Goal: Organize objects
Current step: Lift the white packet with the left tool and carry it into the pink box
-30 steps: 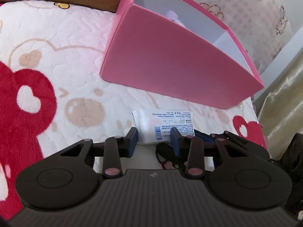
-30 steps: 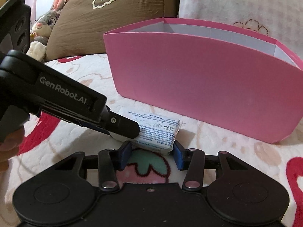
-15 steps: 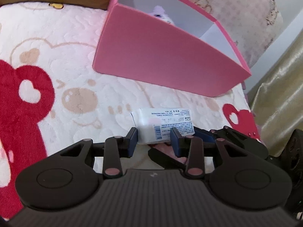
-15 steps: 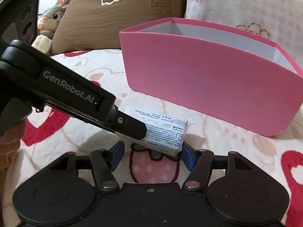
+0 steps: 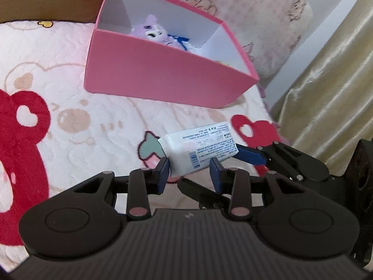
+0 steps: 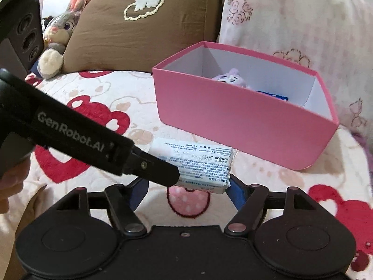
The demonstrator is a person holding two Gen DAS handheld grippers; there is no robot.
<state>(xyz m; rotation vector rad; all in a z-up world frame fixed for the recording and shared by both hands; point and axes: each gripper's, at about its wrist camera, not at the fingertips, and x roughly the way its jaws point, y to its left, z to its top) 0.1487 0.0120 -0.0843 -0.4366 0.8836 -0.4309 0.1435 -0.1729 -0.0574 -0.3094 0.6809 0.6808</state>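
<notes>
A white tissue pack (image 5: pixel 200 149) with blue print is held in the air above the blanket by both grippers. My left gripper (image 5: pixel 190 172) is shut on its near end. My right gripper (image 6: pixel 186 190) is shut on the same pack (image 6: pixel 198 163), and its blue fingers (image 5: pixel 250 156) reach in from the right in the left wrist view. The left gripper's black arm (image 6: pixel 81 140) crosses the right wrist view. The open pink box (image 5: pixel 163 74) stands beyond on the bed and holds a purple plush toy (image 5: pixel 152 29) and a blue item (image 6: pixel 272 94).
A pink-and-red patterned blanket (image 5: pixel 58 116) covers the bed. A brown pillow (image 6: pixel 144 23) and a floral pillow (image 6: pixel 291 18) lean behind the box. A grey rabbit plush (image 6: pixel 58 35) sits at far left. A gold curtain (image 5: pixel 333 81) hangs at right.
Both grippers have risen with the tissue pack, lifting it off the blanket. The view now looks down into the pink box, showing the plush inside.
</notes>
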